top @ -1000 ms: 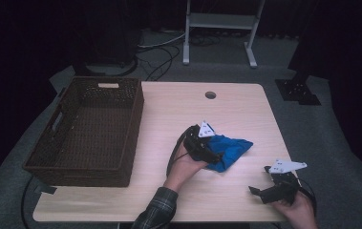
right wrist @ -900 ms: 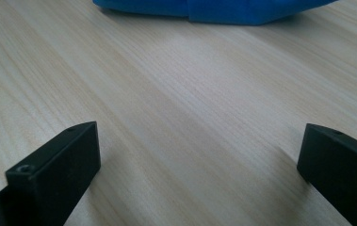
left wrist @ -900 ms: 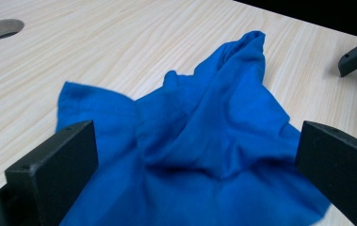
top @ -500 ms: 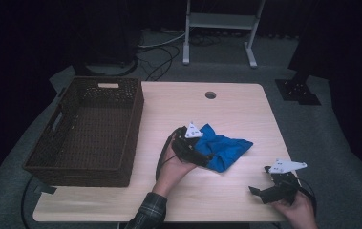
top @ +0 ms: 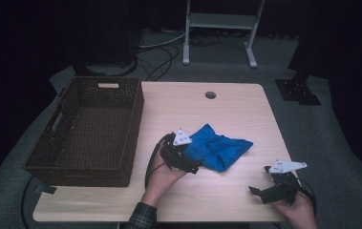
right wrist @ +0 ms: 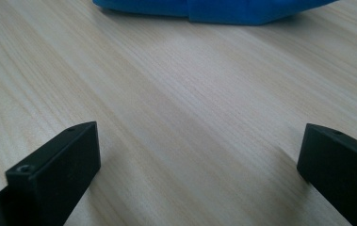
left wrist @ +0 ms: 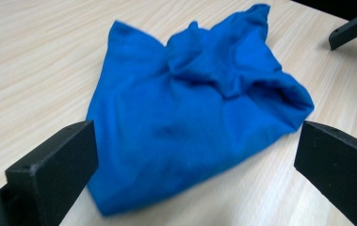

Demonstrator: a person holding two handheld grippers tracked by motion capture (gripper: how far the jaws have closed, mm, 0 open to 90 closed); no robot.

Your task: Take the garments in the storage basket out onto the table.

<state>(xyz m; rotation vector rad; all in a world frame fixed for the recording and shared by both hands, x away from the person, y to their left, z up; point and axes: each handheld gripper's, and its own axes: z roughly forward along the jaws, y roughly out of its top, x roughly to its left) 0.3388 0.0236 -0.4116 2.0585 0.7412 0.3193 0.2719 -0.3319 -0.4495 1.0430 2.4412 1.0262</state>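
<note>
Presently left gripper (left wrist: 190,188) held low with jaws spread wide, blue cloth (left wrist: 190,113) framed just ahead for pinch. Right gripper (right wrist: 195,174) likewise wide, kept clear; cloth edge seen farther ahead on table (right wrist: 190,94).

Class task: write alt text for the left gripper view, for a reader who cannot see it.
A crumpled blue cloth lies on a pale wooden table, framed between the left gripper's two open black fingers. The tip of the other gripper shows at top right.
</note>
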